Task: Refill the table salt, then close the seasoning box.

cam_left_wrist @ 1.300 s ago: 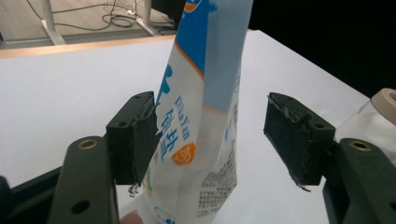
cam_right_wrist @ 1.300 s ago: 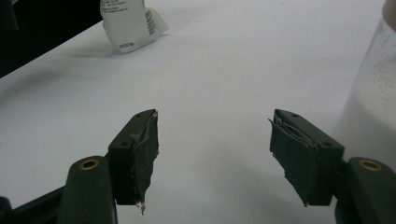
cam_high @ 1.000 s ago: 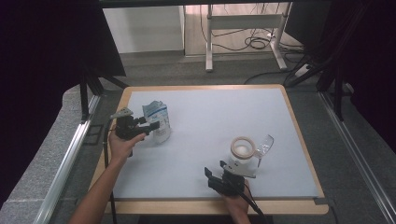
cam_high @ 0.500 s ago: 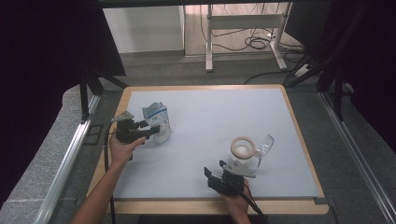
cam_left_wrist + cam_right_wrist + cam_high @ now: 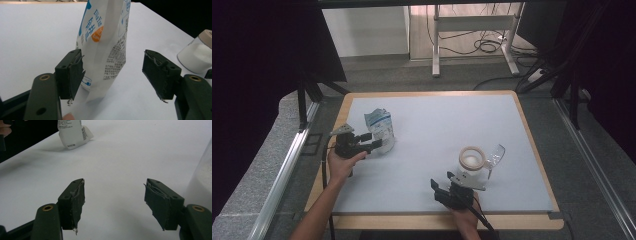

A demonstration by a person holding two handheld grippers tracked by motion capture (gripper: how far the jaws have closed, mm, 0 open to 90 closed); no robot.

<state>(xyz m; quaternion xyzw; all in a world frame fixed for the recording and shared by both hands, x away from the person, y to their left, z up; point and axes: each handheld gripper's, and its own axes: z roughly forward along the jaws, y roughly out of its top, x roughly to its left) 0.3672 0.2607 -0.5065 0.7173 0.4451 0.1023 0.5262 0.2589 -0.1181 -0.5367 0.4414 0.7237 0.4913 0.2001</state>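
Broadly, the tabletop is a pale sheet in a wooden frame, with two things standing on it well apart. Toward its left side stands the pouch, a white printed stand-up bag with blue and orange markings, upright and slightly creased. Toward the right stands the jar, clear, holding white powder, with a pale ring-shaped top.

The left gripper sits at the pouch's near side. In the left gripper view the pouch stands between the fingers: one pad is at or just against its edge, the other well clear, so the fingers are released and nothing is grasped. The right gripper rests near the front edge just before the jar, its fingers spread over bare tabletop, likewise released.

The pouch looks light, thin and soft; its film is likely slick and will crumple or buckle under a hard squeeze, and it could tip at a nudge. Taking it by the flat side seam or the upper part, where the film lies doubled, should hold better than pinching the bulging middle.
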